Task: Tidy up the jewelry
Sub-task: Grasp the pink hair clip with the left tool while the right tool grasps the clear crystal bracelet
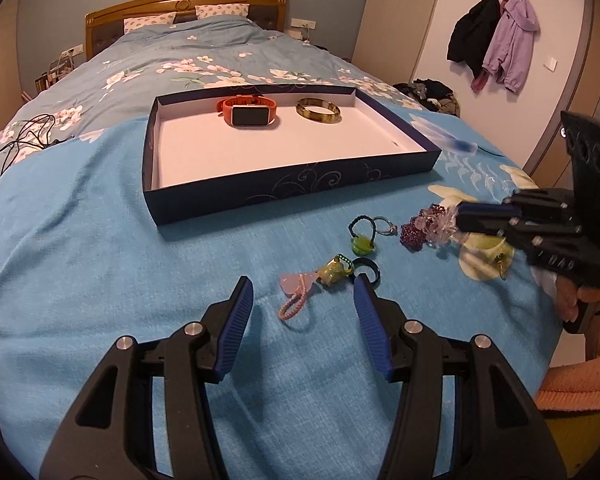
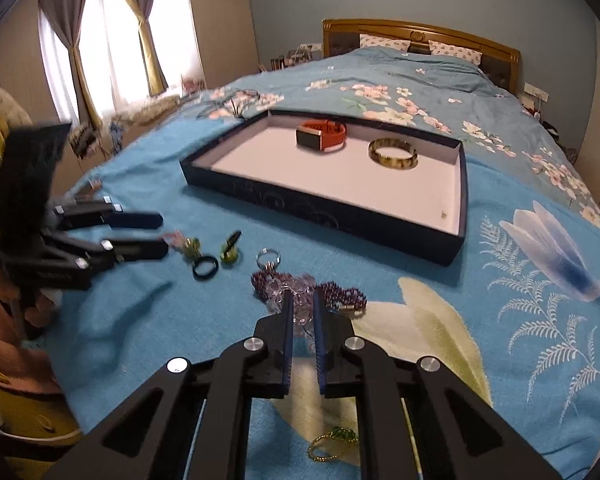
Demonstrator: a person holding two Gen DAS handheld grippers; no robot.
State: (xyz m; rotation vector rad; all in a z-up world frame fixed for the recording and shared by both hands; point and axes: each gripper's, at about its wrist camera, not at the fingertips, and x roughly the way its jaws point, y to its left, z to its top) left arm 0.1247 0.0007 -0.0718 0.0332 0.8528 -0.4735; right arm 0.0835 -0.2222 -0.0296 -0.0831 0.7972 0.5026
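While right gripper [image 2: 302, 300] pinched the beaded bracelet [image 2: 300, 288]:
Purple-and-clear beads, tangled on blue bedspread [image 2: 440, 272]; left gripper [image 1: 304, 296] gaped.

There is one dark blue box [image 1: 292, 188]. Inside it sit two things: one orange watch [image 1: 249, 114] and one gold bangle [image 1: 318, 109]. On the blue blanket [image 1: 100, 280] lie one purple bead bracelet [image 2: 300, 292], one silver ring [image 2: 268, 258], one black ring [image 2: 205, 268] and one pink charm [image 1: 296, 292].
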